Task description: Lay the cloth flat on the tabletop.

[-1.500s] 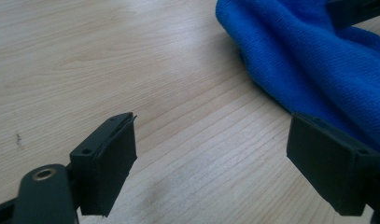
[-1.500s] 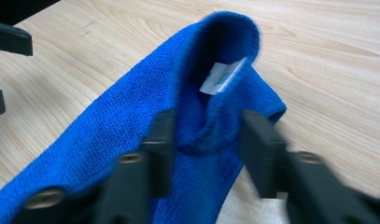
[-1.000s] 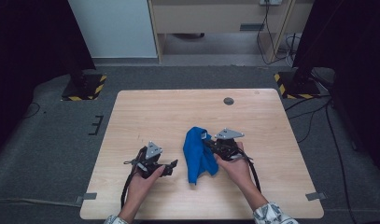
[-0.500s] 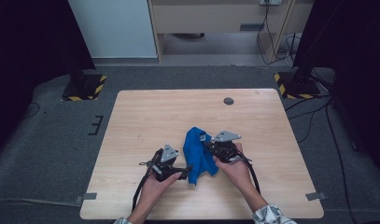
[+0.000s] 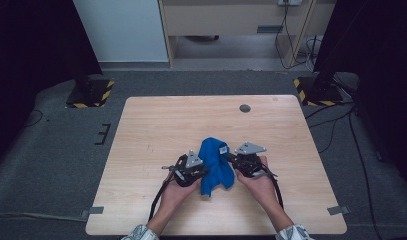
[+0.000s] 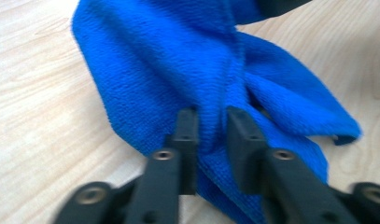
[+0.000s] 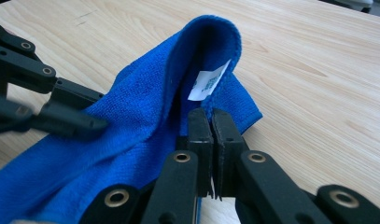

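A blue cloth point(image 5: 216, 162) lies bunched near the front middle of the wooden table point(image 5: 156, 130). My left gripper point(image 5: 204, 173) is at the cloth's left side. Its jaws have just been closing, and in the left gripper view a fold of the cloth point(image 6: 178, 60) is pinched between them point(image 6: 212, 123). My right gripper point(image 5: 229, 159) is at the cloth's right side. In the right gripper view it point(image 7: 211, 121) is shut on the cloth's edge point(image 7: 145, 116), just below a white label point(image 7: 208, 84), holding that part raised in a fold. The left gripper's point(image 7: 85, 123) jaws reach into the cloth from the left.
A small dark round grommet point(image 5: 245, 108) sits near the table's far edge. Two stand bases with yellow and black stripes point(image 5: 91, 94) point(image 5: 318, 90) rest on the grey floor beyond the far corners. Cables trail on the floor at the right.
My left gripper has moved right to the cloth's left side and its jaws have closed on a fold. The right gripper has kept still, holding the cloth.
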